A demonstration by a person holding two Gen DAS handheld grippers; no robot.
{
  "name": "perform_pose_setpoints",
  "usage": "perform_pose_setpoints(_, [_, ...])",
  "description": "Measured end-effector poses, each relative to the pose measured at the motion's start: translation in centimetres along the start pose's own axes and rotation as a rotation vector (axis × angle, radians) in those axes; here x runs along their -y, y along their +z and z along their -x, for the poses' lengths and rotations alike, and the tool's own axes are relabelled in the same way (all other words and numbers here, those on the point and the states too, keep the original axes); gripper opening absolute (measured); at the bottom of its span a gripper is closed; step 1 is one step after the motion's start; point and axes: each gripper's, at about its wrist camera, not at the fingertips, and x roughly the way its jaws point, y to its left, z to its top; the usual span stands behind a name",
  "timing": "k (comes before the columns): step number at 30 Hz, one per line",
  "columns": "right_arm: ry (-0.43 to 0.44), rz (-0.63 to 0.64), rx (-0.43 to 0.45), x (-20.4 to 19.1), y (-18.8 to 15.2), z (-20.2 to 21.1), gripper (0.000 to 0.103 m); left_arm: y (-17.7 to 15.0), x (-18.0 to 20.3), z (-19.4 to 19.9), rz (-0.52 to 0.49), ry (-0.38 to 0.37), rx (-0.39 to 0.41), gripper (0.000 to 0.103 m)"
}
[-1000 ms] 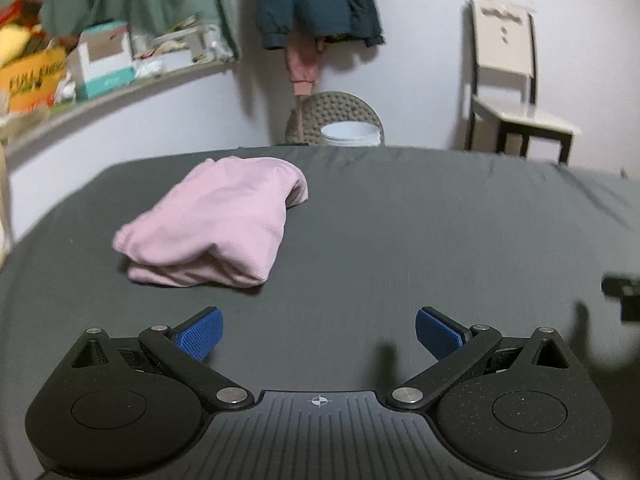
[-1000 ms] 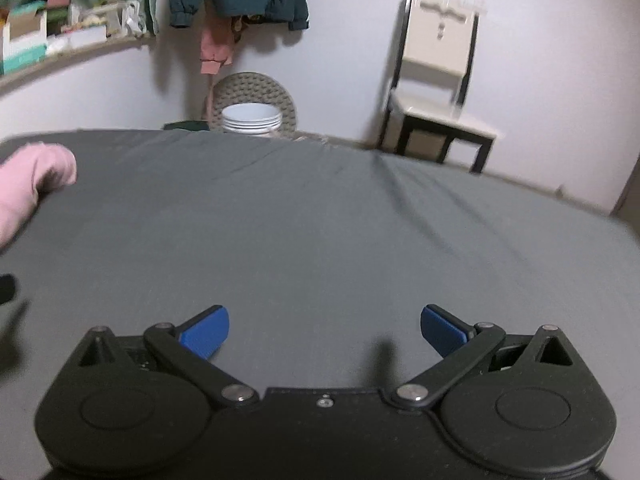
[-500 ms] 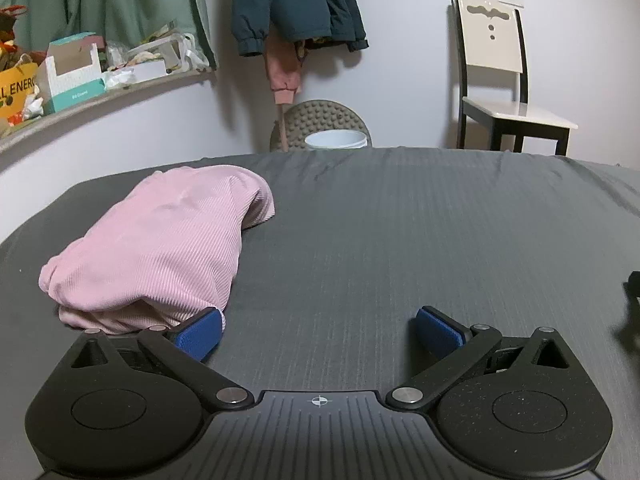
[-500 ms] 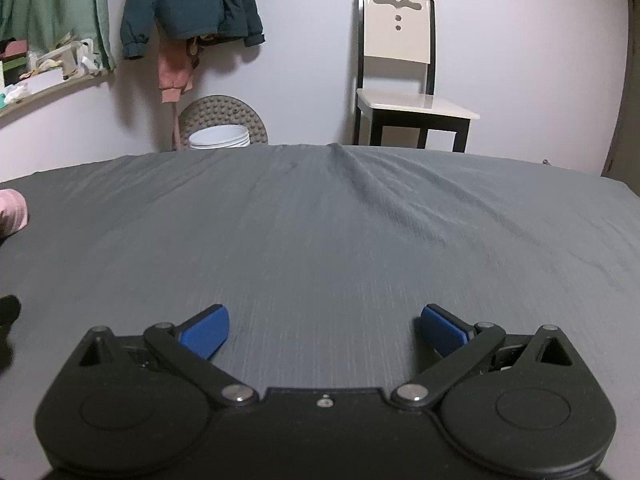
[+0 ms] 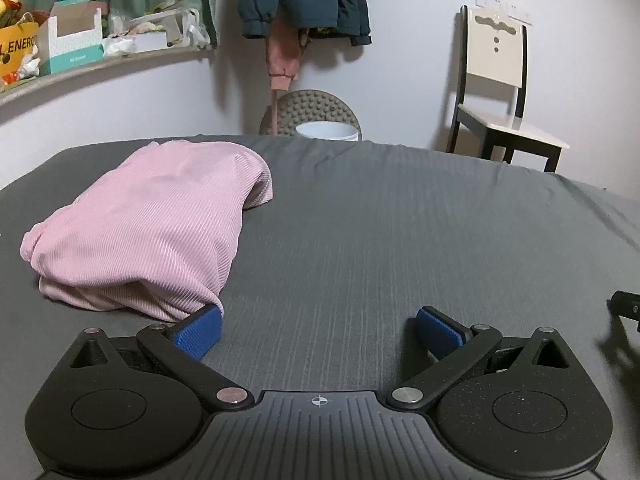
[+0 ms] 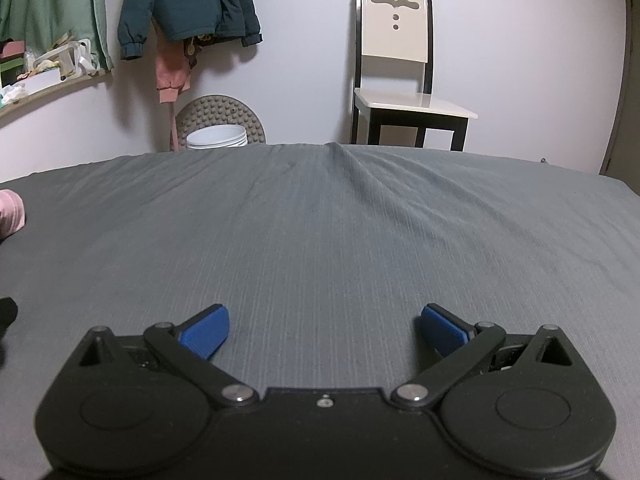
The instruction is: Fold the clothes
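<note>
Grey bedsheet (image 5: 400,240) fills both views; folded pink ribbed garment (image 5: 152,224) sits left of centre in the left wrist view, only its edge (image 6: 10,212) at the far left of the right wrist view. White bucket (image 6: 216,138) behind the bed's far edge, contents not visible; open cardboard box (image 5: 74,42) on the shelf (image 5: 120,65) upper left, contents unclear. Left gripper (image 5: 318,328) jaws wide, its left pad (image 5: 200,330) now just touching the garment's near corner, closer than 1 s ago; right gripper (image 6: 324,330) wide, empty, over bare sheet, chair (image 6: 400,80) more centred than before.
</note>
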Motion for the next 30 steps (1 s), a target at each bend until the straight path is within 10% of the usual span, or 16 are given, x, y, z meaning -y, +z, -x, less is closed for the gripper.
perform_pose_setpoints(30, [-0.004,0.002,-0.005,-0.21,0.09,-0.10,0.103,0.74,-0.01,0.23,0.010,-0.006,-0.005,0.103])
